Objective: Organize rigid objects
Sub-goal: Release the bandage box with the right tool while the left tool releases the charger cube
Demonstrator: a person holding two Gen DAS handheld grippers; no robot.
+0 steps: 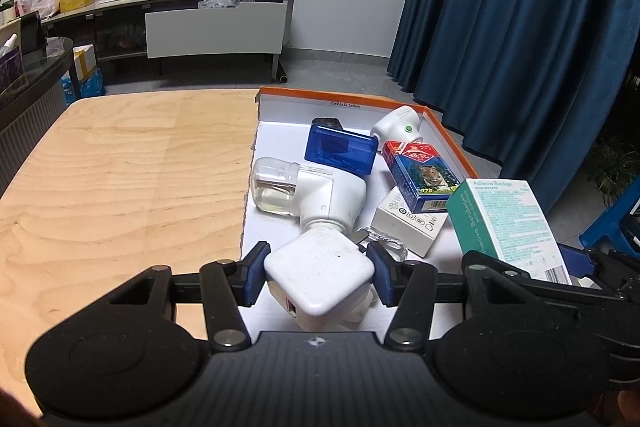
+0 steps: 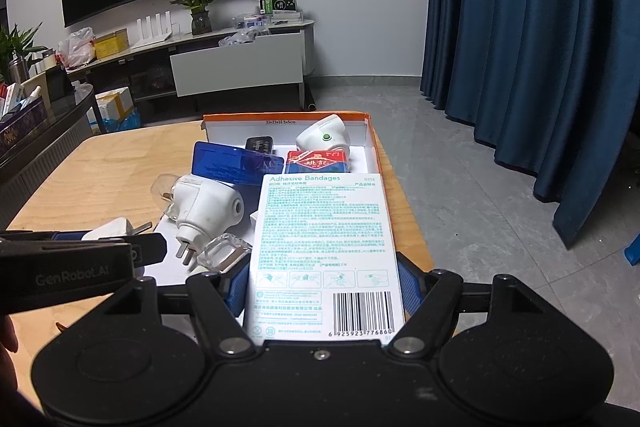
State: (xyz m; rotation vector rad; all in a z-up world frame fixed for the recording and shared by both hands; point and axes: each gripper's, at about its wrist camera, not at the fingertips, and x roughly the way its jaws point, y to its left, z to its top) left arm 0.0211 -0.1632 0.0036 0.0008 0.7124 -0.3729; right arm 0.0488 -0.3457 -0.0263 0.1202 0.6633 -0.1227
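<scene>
My left gripper is shut on a white square power adapter, held over the near end of the orange-rimmed white box. My right gripper is shut on a teal-and-white adhesive bandages box, which also shows at the right of the left wrist view. Inside the box lie a white plug-in device with a clear liquid bottle, a blue translucent case, a blue-and-red card pack, a small white carton and a white plug-in with a green button.
The box sits on the right part of a light wooden table. The left gripper's black body crosses the left of the right wrist view. A clear plastic piece lies near it. Blue curtains hang to the right.
</scene>
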